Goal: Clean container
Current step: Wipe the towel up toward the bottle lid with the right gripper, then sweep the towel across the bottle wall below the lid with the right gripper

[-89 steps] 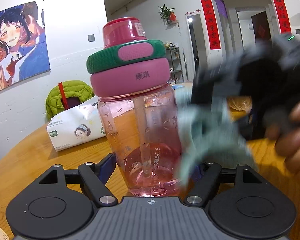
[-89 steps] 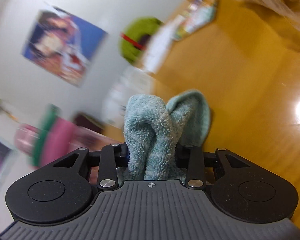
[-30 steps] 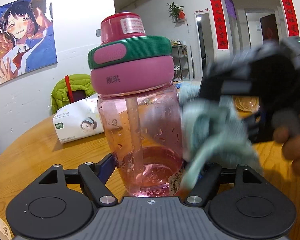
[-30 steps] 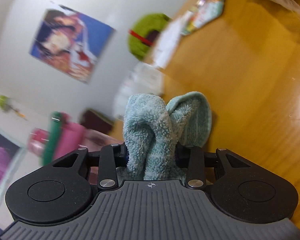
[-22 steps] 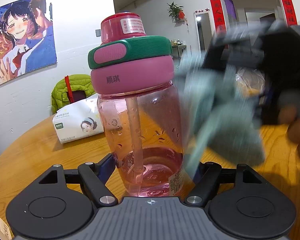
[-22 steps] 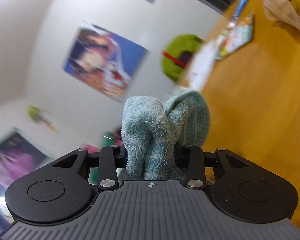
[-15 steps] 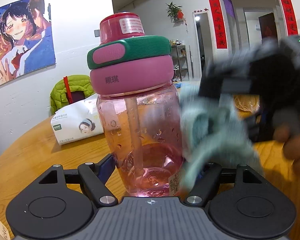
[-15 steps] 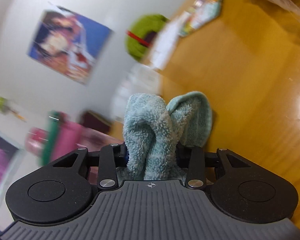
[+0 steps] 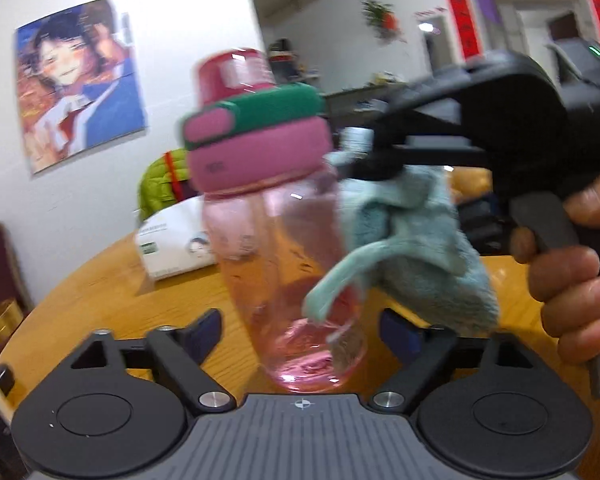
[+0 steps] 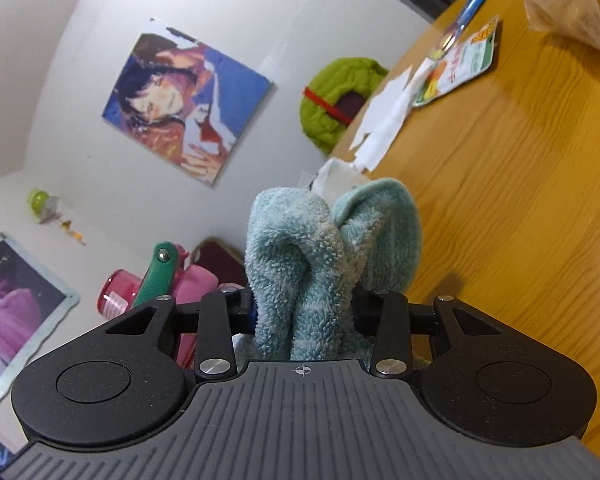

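Observation:
A pink see-through bottle (image 9: 296,264) with a pink-and-green lid and a straw rests on the wooden table (image 9: 100,292), blurred and leaning left in the left wrist view. My left gripper (image 9: 302,330) is open; its blue pads (image 9: 206,330) stand apart from the bottle's base on both sides. My right gripper (image 9: 364,160), held by a hand (image 9: 572,280), is shut on a teal cloth (image 9: 420,248) that lies against the bottle's right side. In the right wrist view the cloth (image 10: 324,264) bulges out of the right gripper (image 10: 304,308), and the bottle's lid (image 10: 156,276) shows at lower left.
A white tissue pack (image 9: 172,244) lies behind the bottle. A green jacket (image 9: 160,184) hangs on a chair at the table's far edge. Snack packets (image 10: 456,68), a loose tissue (image 10: 384,124) and a plastic bag (image 10: 572,4) lie farther along the table.
My left gripper has let go of the bottle, opened and drawn back a little. The cloth in the right gripper has gone on rubbing up and down the bottle's right side.

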`<action>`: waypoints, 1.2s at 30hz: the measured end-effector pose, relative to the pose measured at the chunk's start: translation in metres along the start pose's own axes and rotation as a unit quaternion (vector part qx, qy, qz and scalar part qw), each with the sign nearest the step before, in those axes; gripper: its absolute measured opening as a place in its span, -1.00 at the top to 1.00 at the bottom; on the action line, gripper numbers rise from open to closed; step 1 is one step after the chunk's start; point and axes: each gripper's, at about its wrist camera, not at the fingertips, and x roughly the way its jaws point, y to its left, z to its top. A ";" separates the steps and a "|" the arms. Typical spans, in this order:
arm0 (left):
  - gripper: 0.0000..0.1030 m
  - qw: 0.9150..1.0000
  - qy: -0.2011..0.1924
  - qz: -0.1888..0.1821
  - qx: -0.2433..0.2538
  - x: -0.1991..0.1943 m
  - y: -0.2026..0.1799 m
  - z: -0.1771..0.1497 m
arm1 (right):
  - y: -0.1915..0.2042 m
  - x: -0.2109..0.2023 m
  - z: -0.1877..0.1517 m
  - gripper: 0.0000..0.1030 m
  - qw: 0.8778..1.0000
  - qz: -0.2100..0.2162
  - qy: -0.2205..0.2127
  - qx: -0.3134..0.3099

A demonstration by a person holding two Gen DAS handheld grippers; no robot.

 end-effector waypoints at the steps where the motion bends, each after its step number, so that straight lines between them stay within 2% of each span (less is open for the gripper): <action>1: -0.52 1.000 -0.002 -0.005 -0.001 0.001 0.002 0.000 | 0.002 -0.002 0.000 0.20 1.000 -0.007 0.005 -0.001; 6: -0.48 0.999 -0.013 -0.052 -0.003 0.012 0.020 0.001 | 0.004 -0.009 -0.001 0.20 0.999 -0.023 0.025 -0.001; 11: -0.48 0.999 -0.013 -0.051 0.007 0.006 0.015 -0.001 | 0.007 -0.010 -0.004 0.20 0.998 -0.045 0.029 -0.020; 14: -0.47 0.998 -0.015 -0.053 0.002 0.005 0.017 -0.001 | 0.008 -0.020 -0.004 0.24 1.000 -0.018 -0.005 -0.015; 17: -0.45 0.998 -0.018 -0.056 -0.008 0.005 0.021 0.001 | 0.006 -0.036 -0.002 0.25 0.997 0.058 -0.054 0.010; 20: -0.42 0.998 -0.019 -0.057 -0.015 0.005 0.022 0.002 | -0.002 -0.033 -0.005 0.25 0.995 0.078 -0.050 0.046; 22: -0.43 0.998 -0.018 -0.056 -0.013 0.006 0.023 0.002 | -0.007 -0.024 -0.006 0.25 0.996 0.062 -0.024 0.060; 25: -0.43 0.998 -0.015 -0.053 -0.006 0.008 0.022 0.002 | -0.006 -0.010 -0.009 0.25 0.999 -0.026 0.022 0.033; 27: -0.45 0.999 -0.012 -0.050 0.009 0.007 0.020 0.001 | -0.006 -0.007 -0.010 0.25 0.998 -0.054 0.026 0.022; 29: -0.48 0.999 -0.009 -0.048 0.017 0.006 0.019 0.000 | -0.003 -0.017 -0.008 0.27 0.997 -0.070 -0.005 0.011; 32: -0.54 0.999 0.003 -0.048 0.022 0.006 0.019 -0.001 | 0.002 -0.047 0.000 0.28 0.992 -0.076 -0.105 -0.006; 33: -0.53 0.999 0.007 -0.048 0.022 0.007 0.019 -0.001 | 0.000 -0.056 0.003 0.28 0.990 -0.059 -0.130 0.000; 36: -0.48 0.998 0.007 -0.051 0.021 0.007 0.019 -0.002 | -0.009 -0.074 0.007 0.28 0.985 0.032 -0.168 0.039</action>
